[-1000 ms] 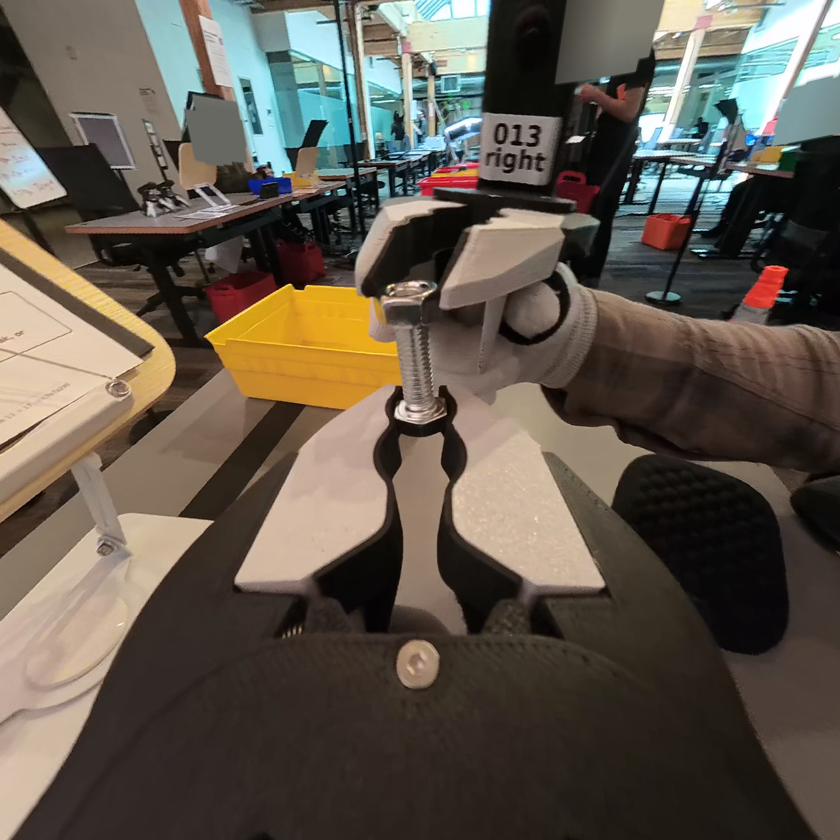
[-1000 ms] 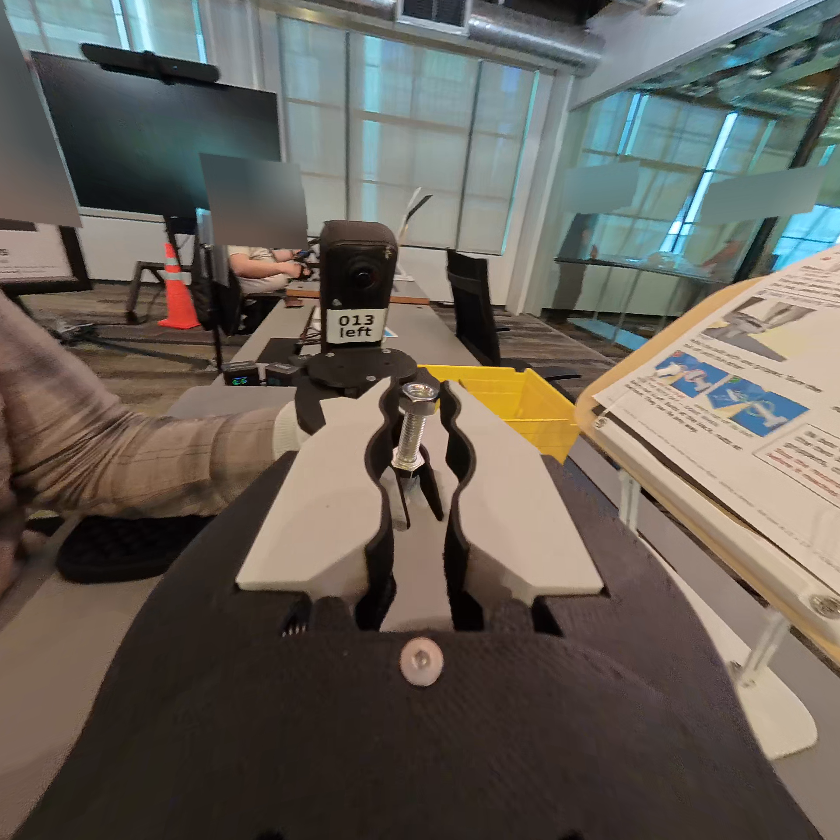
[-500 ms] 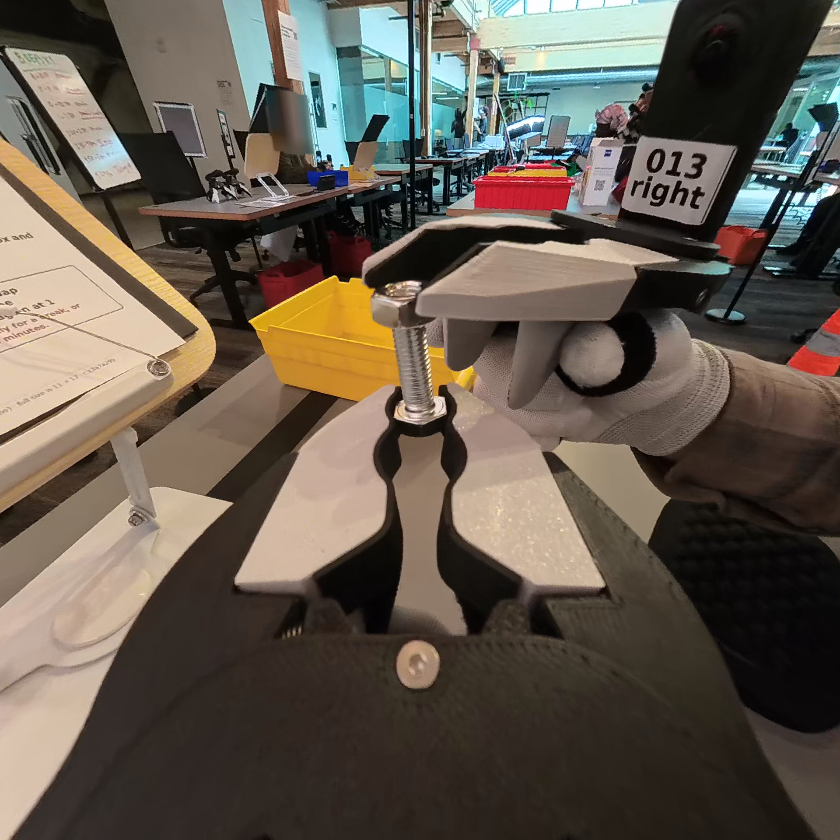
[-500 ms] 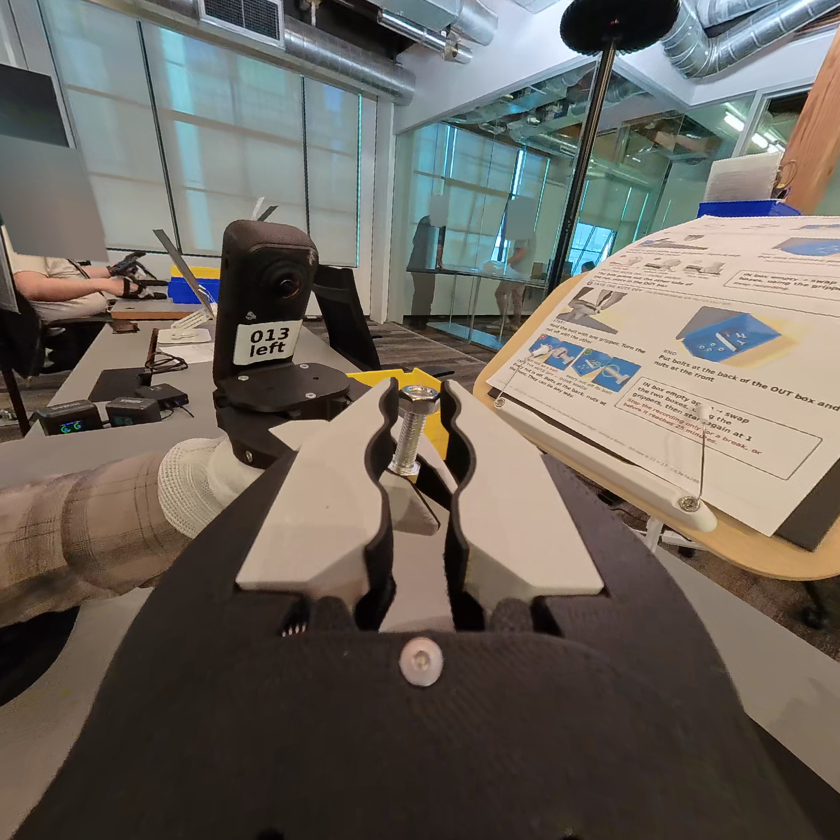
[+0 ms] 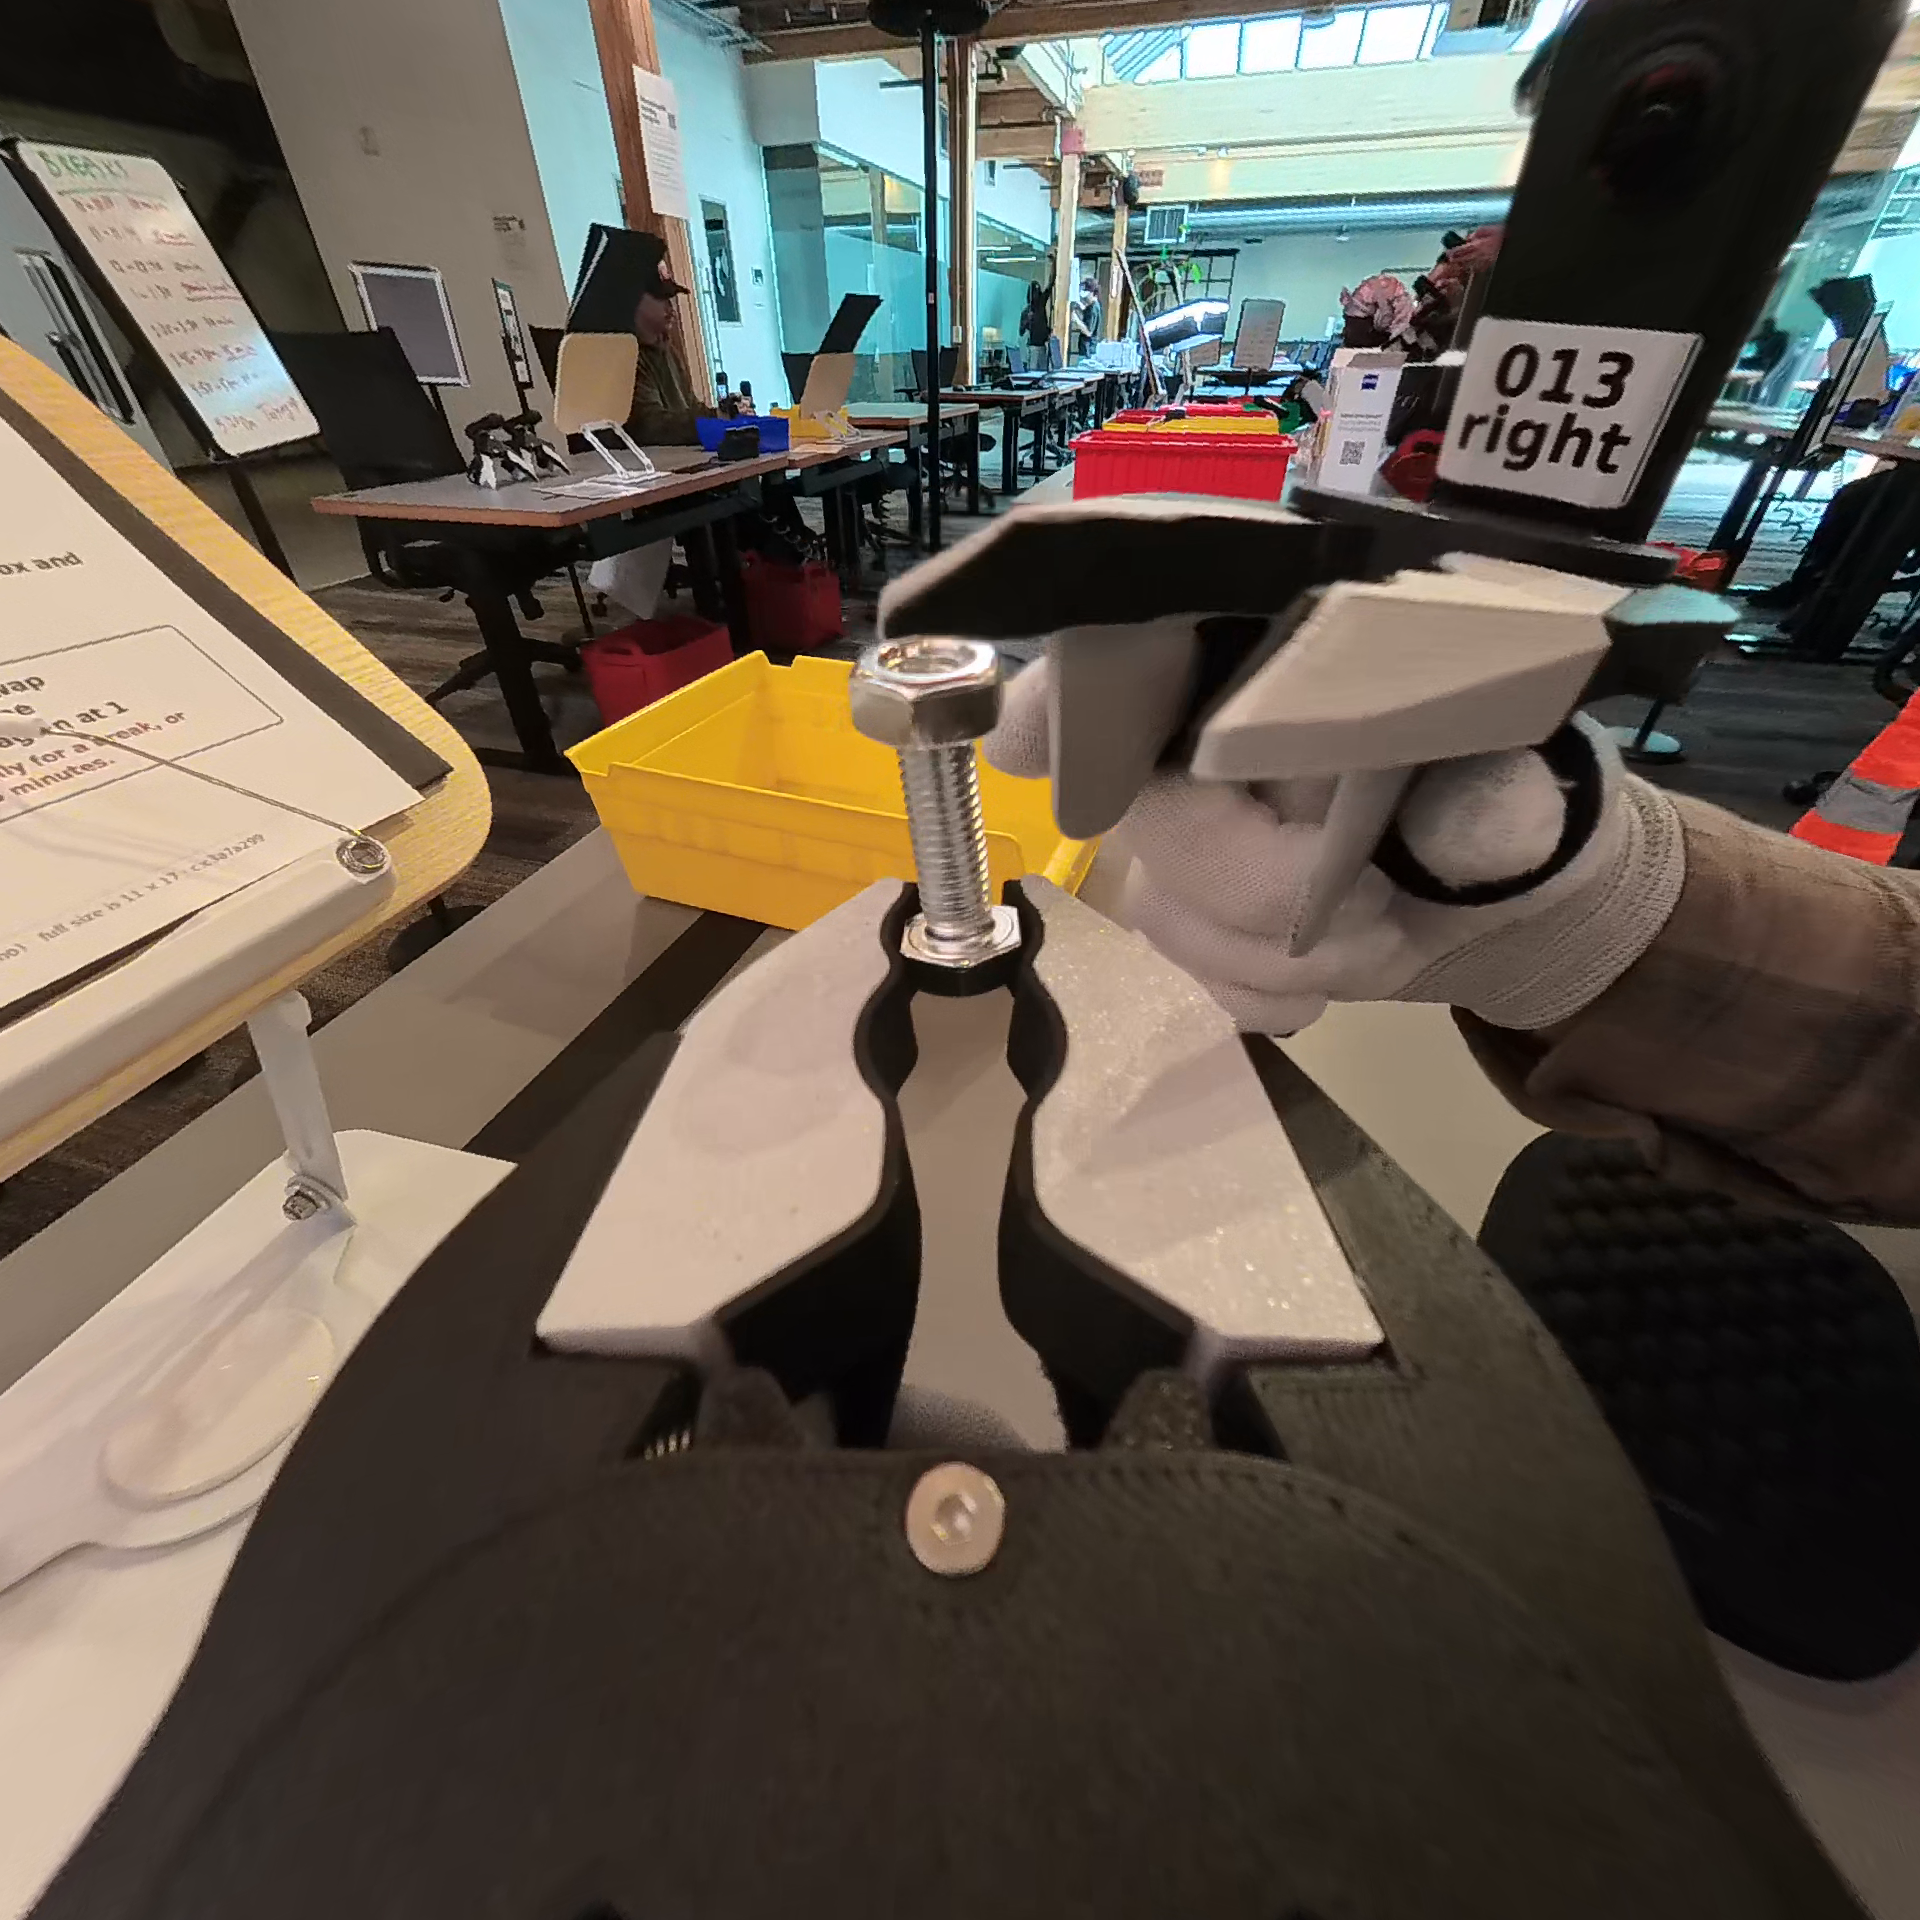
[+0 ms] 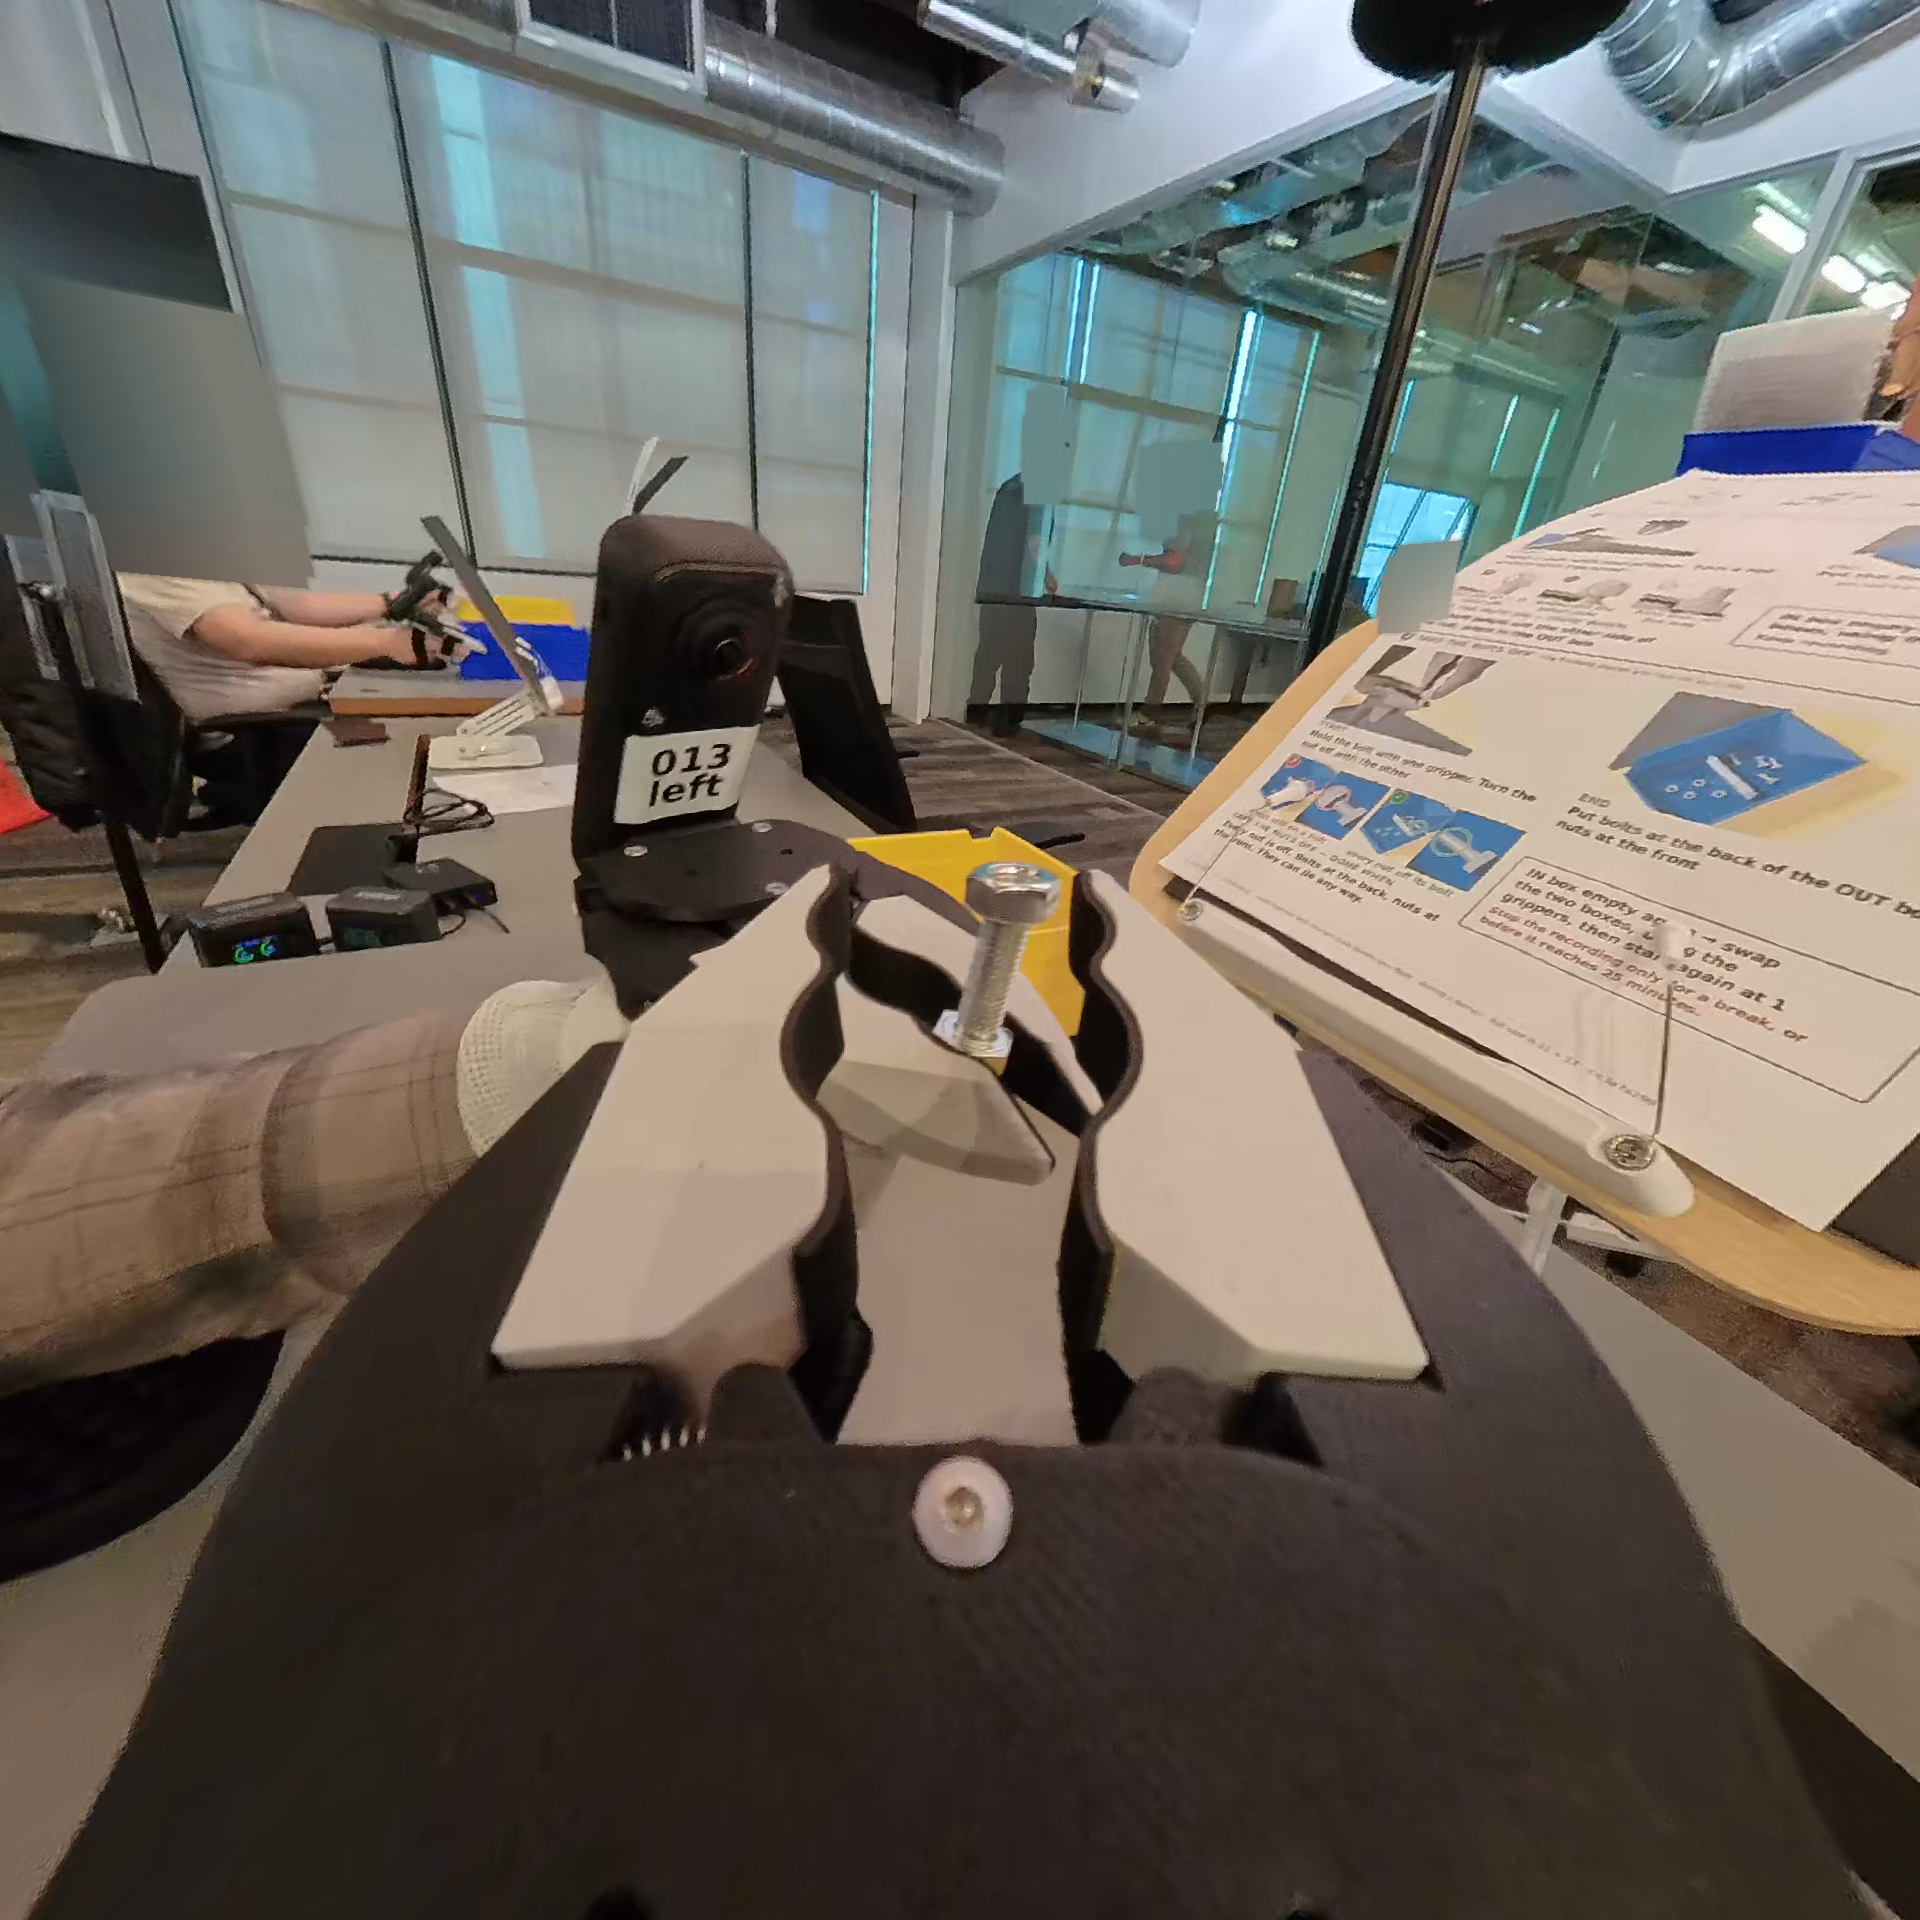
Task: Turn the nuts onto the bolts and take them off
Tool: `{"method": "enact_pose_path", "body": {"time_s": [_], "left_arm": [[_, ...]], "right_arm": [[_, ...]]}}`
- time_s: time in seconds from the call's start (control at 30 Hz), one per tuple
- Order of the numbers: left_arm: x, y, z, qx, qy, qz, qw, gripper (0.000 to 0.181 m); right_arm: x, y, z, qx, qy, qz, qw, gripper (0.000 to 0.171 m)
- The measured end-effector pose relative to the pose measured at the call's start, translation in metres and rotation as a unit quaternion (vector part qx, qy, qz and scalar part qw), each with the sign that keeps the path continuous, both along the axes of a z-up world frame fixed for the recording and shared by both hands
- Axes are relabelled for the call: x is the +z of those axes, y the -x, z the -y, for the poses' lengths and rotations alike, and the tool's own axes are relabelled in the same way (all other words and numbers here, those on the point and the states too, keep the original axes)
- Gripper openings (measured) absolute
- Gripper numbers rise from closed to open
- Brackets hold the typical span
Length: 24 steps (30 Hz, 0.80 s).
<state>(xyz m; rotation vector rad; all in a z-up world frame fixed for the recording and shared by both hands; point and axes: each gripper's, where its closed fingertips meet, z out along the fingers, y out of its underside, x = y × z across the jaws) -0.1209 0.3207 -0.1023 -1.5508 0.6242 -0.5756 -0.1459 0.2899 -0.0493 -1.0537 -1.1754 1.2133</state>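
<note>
my left gripper (image 5: 961, 940) has its fingers clamped on the nut (image 5: 958, 938), bolt (image 5: 940, 805) standing upright. my right gripper (image 6: 961, 935) brackets the bolt head with fingers parted, not gripping.

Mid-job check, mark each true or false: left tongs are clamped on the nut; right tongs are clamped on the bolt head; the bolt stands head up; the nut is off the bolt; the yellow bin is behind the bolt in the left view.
1. The left tongs are clamped on the nut. True.
2. The right tongs are clamped on the bolt head. False: they are open, with gaps either side of the head.
3. The bolt stands head up. True.
4. The nut is off the bolt. False: it sits on the thread's lower end.
5. The yellow bin is behind the bolt in the left wrist view. True.
</note>
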Motion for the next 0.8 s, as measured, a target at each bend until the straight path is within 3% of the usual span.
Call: {"method": "enact_pose_path", "body": {"time_s": [0.37, 0.47, 0.8], "left_arm": [[0.0, -0.003, 0.002, -0.009, 0.003, 0.003, 1.0, 0.015], [0.0, -0.005, 0.003, -0.012, 0.002, -0.001, 1.0, 0.015], [-0.001, -0.004, 0.002, -0.011, 0.005, 0.0, 1.0, 0.015]], "right_arm": [[-0.006, -0.006, 0.002, -0.022, -0.011, 0.01, 1.0, 0.038], [-0.001, -0.007, -0.001, -0.013, 0.002, 0.0, 1.0, 0.047], [-0.001, -0.009, 0.013, 0.004, -0.004, 0.001, 1.0, 0.04]]}}
